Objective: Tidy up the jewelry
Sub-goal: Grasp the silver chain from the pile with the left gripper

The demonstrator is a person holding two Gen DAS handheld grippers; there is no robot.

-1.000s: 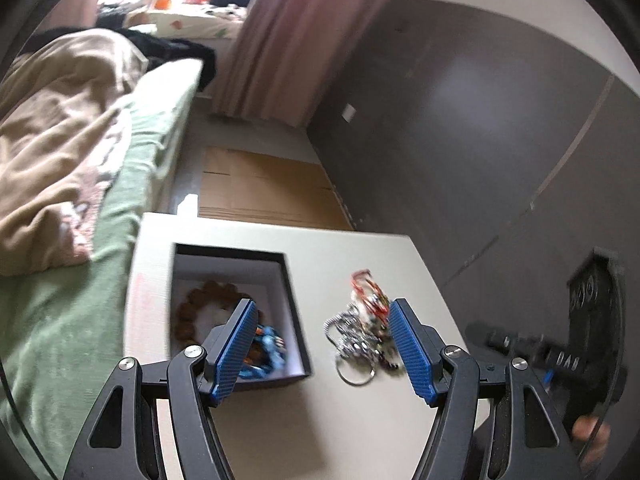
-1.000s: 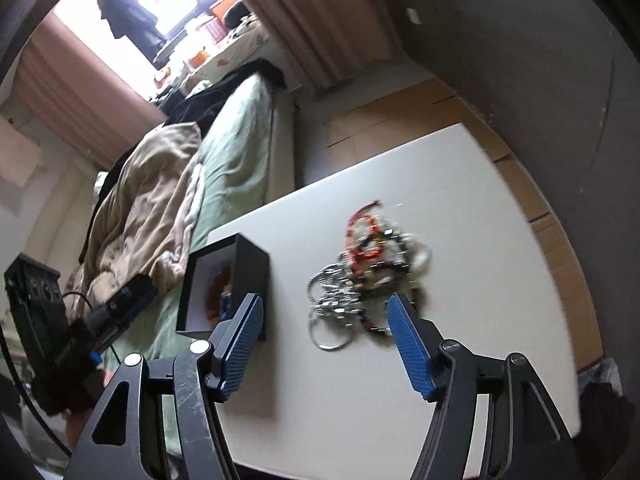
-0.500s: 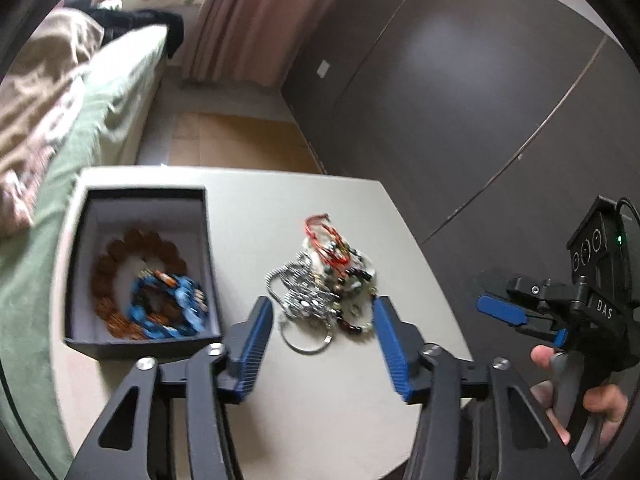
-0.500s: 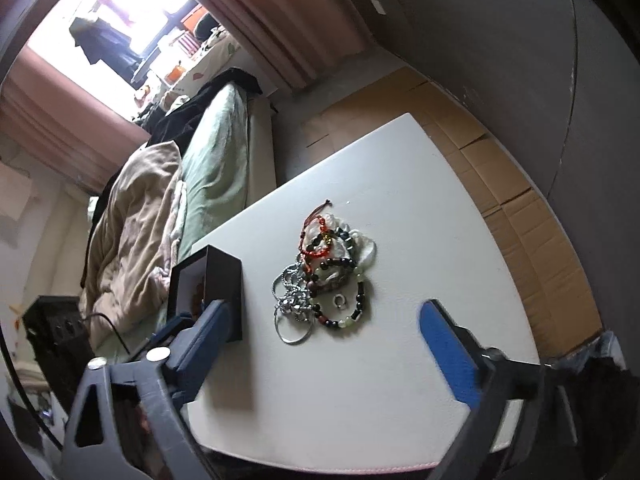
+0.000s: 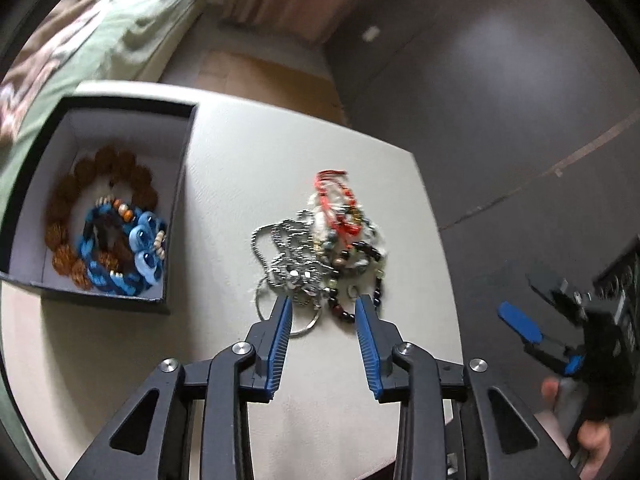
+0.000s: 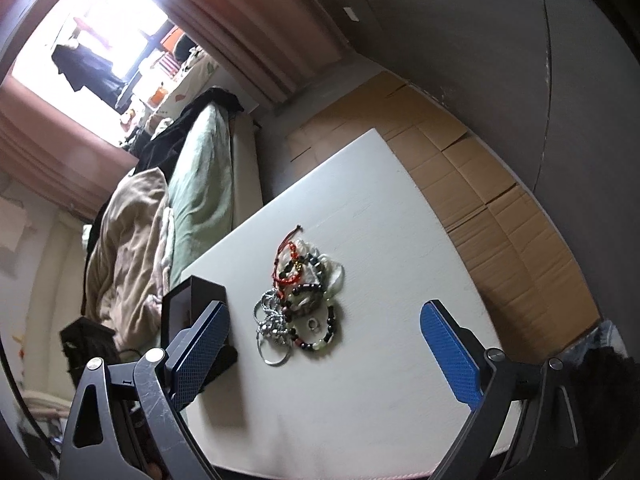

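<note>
A tangled pile of jewelry (image 5: 324, 252) (image 6: 304, 300) lies mid-table: silver chains, a red cord bracelet, dark and pale beaded bracelets, a key ring. A black box (image 5: 176, 208) (image 6: 200, 296) with a white lining stands to its left and holds a brown bead bracelet (image 5: 64, 208) and a blue bracelet (image 5: 136, 256). My left gripper (image 5: 322, 306) hovers over the pile's near edge. Its jaws are closing, the silver chain's near end lies between the tips, and the pads do not press on it. My right gripper (image 6: 324, 316) stands wide open above the table with nothing in it.
The white table (image 5: 224, 168) (image 6: 380, 240) has its edge close on the right. A bed with a green sheet (image 6: 204, 184) runs along the left side. Flattened cardboard (image 6: 480, 184) covers the floor beyond. A hand (image 5: 588, 436) holding the right gripper shows at lower right.
My left gripper swung from over the box to the pile, sank toward it, and its jaws narrowed. My right gripper's jaws spread wide and it pulled back from the pile.
</note>
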